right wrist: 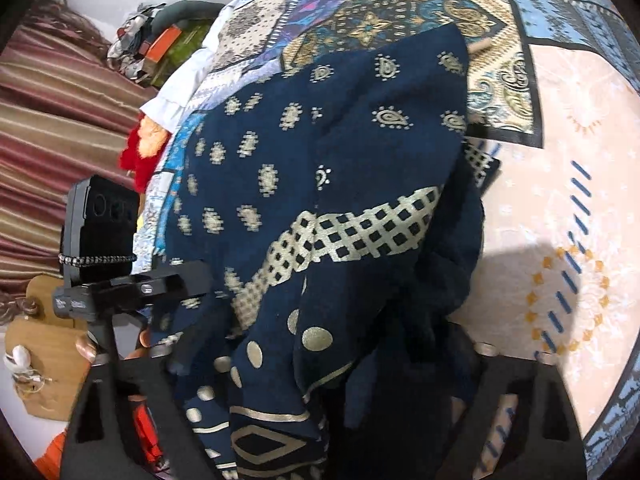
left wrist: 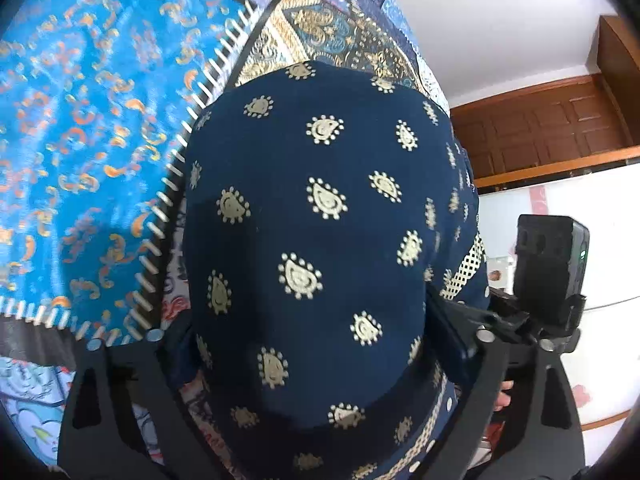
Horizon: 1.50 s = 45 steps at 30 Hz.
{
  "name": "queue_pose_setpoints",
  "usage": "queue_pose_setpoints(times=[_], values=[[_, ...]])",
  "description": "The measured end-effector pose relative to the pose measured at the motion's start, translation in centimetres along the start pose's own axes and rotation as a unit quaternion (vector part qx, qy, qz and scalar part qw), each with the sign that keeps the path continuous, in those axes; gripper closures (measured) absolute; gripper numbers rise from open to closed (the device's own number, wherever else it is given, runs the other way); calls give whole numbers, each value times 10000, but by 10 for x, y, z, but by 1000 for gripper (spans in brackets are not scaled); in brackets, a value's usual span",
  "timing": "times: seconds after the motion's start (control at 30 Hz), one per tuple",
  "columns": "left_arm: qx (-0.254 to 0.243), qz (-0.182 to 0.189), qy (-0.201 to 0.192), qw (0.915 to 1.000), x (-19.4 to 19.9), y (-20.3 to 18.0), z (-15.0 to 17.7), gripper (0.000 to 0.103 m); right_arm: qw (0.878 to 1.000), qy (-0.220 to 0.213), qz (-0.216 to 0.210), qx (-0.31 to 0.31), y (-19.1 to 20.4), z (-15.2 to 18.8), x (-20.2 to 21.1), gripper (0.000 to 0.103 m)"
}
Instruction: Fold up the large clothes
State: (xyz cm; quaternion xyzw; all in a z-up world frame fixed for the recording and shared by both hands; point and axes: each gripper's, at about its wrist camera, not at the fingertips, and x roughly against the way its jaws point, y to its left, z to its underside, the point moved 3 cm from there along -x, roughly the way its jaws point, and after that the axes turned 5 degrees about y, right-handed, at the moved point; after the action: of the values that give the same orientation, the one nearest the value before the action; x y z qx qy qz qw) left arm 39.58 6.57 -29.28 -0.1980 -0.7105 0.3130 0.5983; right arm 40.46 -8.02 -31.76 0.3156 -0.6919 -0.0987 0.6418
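Note:
A large navy garment (left wrist: 320, 220) printed with gold paisley motifs fills the left wrist view, draped over and between my left gripper (left wrist: 316, 364), which is shut on it. The cloth hides the fingertips. In the right wrist view the same navy garment (right wrist: 320, 184) shows a gold lattice band and dotted border. It hangs bunched from my right gripper (right wrist: 320, 372), which is shut on its folds above the bed. The other gripper's black camera body (right wrist: 100, 220) shows at the left.
A patchwork bedspread (right wrist: 440, 12) in blue, gold and peach covers the bed beneath. A bright blue patterned panel (left wrist: 80, 140) lies left. Striped curtains (right wrist: 52, 120), clutter and a wooden board (right wrist: 48, 344) stand at the left; wood cabinets (left wrist: 552, 132) stand at the right.

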Motion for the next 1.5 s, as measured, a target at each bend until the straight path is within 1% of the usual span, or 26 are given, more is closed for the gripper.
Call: queue_pose_setpoints(times=[0.07, 0.17, 0.23, 0.27, 0.37, 0.53, 0.63, 0.7, 0.73, 0.83, 0.9, 1.0, 1.13, 1.27, 1.3, 1.33, 1.4, 1.5], values=[[-187, -202, -114, 9996, 10, -8, 6, 20, 10000, -35, -21, 62, 9, 1, 2, 48], [-442, -304, -249, 9983, 30, -22, 15, 24, 9994, -143, 116, 280, 30, 7, 11, 60], [-594, -386, -384, 9967, 45, -30, 20, 25, 9980, -263, 276, 497, 51, 12, 18, 64], [-705, -471, -516, 9951, 58, -36, 24, 25, 9973, -329, 311, 583, 60, 14, 22, 65], [-935, -617, -815, 9904, 91, -46, 27, 25, 9958, -509, 265, 713, 84, 16, 33, 65], [-1055, -668, -1178, 9851, 141, -50, 32, 25, 9916, -834, 135, 982, 130, 13, 52, 65], [-1048, -689, -1338, 9830, 164, -42, 31, 25, 9888, -974, 105, 1126, 156, 9, 56, 65], [-994, -727, -1393, 9826, 178, -29, 33, 25, 9881, -1007, 75, 1157, 170, 7, 52, 65], [-968, -745, -1398, 9826, 178, -30, 32, 25, 9881, -1001, 61, 1169, 176, 6, 48, 65], [-807, -761, -1357, 9845, 185, -7, 33, 25, 9888, -873, 59, 1205, 189, 4, 31, 65], [-596, -764, -1275, 9871, 182, 17, 31, 25, 9903, -711, 71, 1190, 195, 0, 14, 65], [-361, -808, -1194, 9889, 174, 47, 31, 25, 9909, -476, 197, 1243, 202, -4, -12, 66], [-116, -900, -1075, 9901, 164, 80, 29, 25, 9906, -152, 335, 1317, 208, -11, -48, 70], [114, -1063, -856, 9906, 146, 117, 25, 25, 9904, 101, 342, 1335, 209, -19, -82, 73], [129, -1149, -818, 9899, 141, 127, 24, 25, 9901, 156, 380, 1342, 209, -20, -90, 73], [63, -1193, -810, 9895, 138, 132, 24, 25, 9885, 223, 504, 1409, 210, -21, -100, 73], [-150, -1233, -860, 9885, 138, 131, 29, 25, 9831, 280, 846, 1596, 209, -22, -119, 73], [-314, -1316, -937, 9864, 136, 130, 32, 24, 9807, 294, 1049, 1623, 201, -26, -133, 72]])
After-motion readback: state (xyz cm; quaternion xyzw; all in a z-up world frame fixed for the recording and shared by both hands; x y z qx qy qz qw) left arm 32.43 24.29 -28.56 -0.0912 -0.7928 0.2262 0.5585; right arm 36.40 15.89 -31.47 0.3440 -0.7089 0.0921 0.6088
